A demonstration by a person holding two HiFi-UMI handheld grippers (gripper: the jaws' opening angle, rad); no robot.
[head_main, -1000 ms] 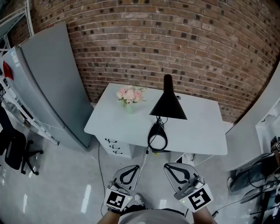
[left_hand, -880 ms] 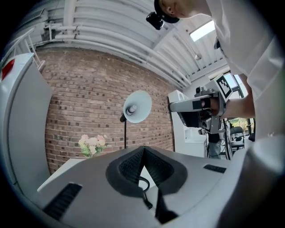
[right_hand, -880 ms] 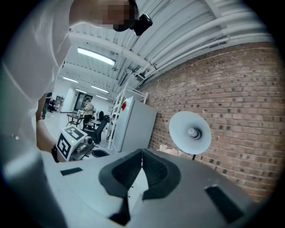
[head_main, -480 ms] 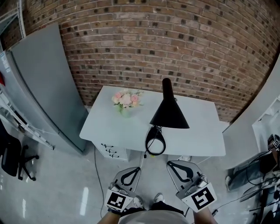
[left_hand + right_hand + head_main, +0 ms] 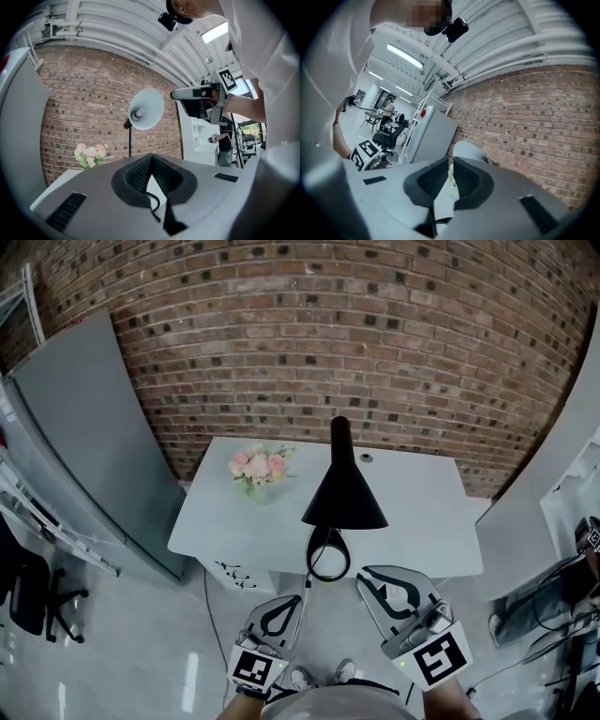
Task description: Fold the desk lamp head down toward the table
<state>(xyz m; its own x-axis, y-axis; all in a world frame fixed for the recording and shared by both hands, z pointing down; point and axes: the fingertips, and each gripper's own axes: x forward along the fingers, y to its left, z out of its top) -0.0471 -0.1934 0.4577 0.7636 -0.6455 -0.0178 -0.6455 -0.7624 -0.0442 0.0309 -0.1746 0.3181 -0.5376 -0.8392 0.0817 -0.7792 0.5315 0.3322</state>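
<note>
On the table, by its front edge, lamp upright; short of it, left claw and right claw closed, empty; open right, grip head's neck, tilt down slowly; brace base with left.

A red-brown brick wall rises ahead of the left tongs and right tongs, behind a white counter. Left of the left tongs stand a tall grey panel and a black office chair. Pale glossy floor lies beneath them.
</note>
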